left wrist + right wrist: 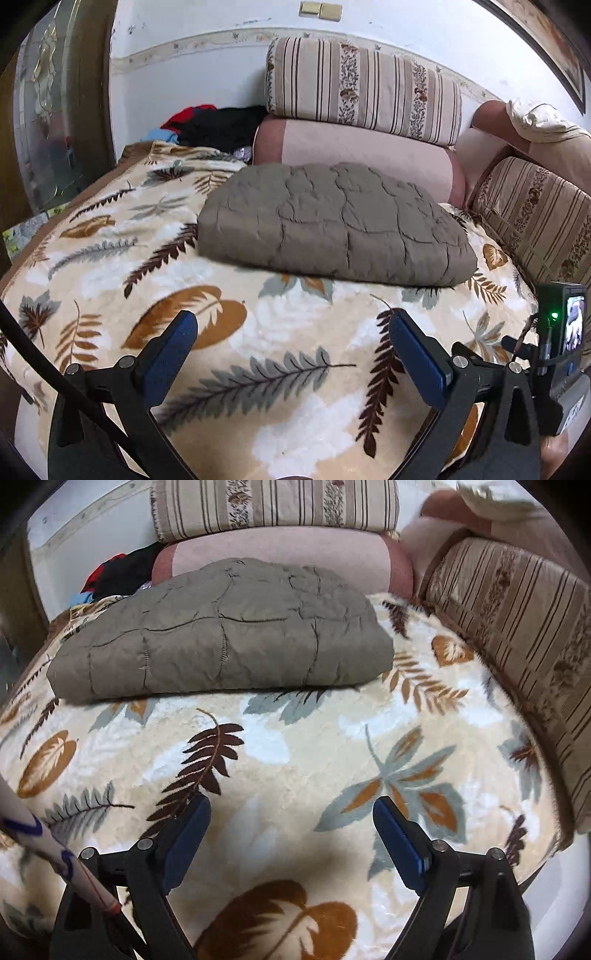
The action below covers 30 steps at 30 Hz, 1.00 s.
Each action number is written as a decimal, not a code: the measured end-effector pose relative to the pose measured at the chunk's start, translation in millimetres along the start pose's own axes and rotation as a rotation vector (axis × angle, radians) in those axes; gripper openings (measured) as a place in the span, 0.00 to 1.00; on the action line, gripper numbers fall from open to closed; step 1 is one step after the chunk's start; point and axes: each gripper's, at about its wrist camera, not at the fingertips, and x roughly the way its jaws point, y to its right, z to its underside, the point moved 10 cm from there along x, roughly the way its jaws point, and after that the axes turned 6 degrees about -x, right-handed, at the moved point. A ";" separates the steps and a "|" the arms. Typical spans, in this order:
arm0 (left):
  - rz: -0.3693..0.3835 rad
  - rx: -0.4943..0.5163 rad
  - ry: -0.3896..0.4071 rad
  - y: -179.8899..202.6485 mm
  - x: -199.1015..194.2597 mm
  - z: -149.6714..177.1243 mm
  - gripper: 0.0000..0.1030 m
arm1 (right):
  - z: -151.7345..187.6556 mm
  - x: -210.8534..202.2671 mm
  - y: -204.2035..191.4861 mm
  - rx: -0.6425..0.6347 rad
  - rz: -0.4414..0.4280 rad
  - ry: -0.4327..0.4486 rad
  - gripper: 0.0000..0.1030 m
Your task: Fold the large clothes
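A grey-brown quilted garment (332, 225) lies folded into a thick rectangle on the leaf-patterned blanket (258, 332). It also shows in the right wrist view (225, 642), on the same blanket (295, 746). My left gripper (293, 328) is open and empty, held above the blanket well in front of the garment. My right gripper (291, 812) is open and empty too, also short of the garment's near edge. Neither gripper touches the garment.
Striped cushions (362, 88) and a pink bolster (354, 147) line the wall behind the garment. More striped cushions (517, 627) run along the right side. A heap of dark and red clothes (218, 122) lies at the back left. A wooden door (55, 110) stands left.
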 end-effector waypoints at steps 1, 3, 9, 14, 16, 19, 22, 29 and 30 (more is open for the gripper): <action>-0.012 0.001 -0.003 -0.3 0.2 0.6 1.00 | -1.5 -2.3 1.0 -0.009 0.015 0.009 0.90; -0.048 0.015 -0.002 -1.9 0.5 0.7 1.00 | -1.6 -6.1 3.2 -0.015 0.035 0.021 0.90; -0.055 0.035 -0.025 2.6 1.2 5.6 1.00 | 0.6 -9.0 8.5 -0.007 0.049 0.022 0.90; -0.063 0.044 -0.049 4.9 5.3 10.7 1.00 | 2.8 -10.4 8.4 -0.013 0.055 0.023 0.90; -0.068 0.040 -0.059 3.7 7.0 12.8 1.00 | 3.8 -10.8 7.5 -0.019 0.060 0.024 0.90; -0.077 0.037 -0.071 1.2 10.0 15.2 1.00 | 5.3 -10.5 5.9 -0.026 0.065 0.021 0.90; -0.086 0.042 -0.078 0.2 12.2 17.6 1.00 | 6.0 -10.1 5.1 -0.033 0.071 0.018 0.90; -0.099 0.057 -0.088 0.6 15.6 23.2 1.00 | 9.4 -6.5 2.5 -0.048 0.070 0.003 0.90; -0.100 0.059 -0.091 0.8 16.3 24.3 1.00 | 10.1 -5.8 1.9 -0.050 0.070 0.000 0.90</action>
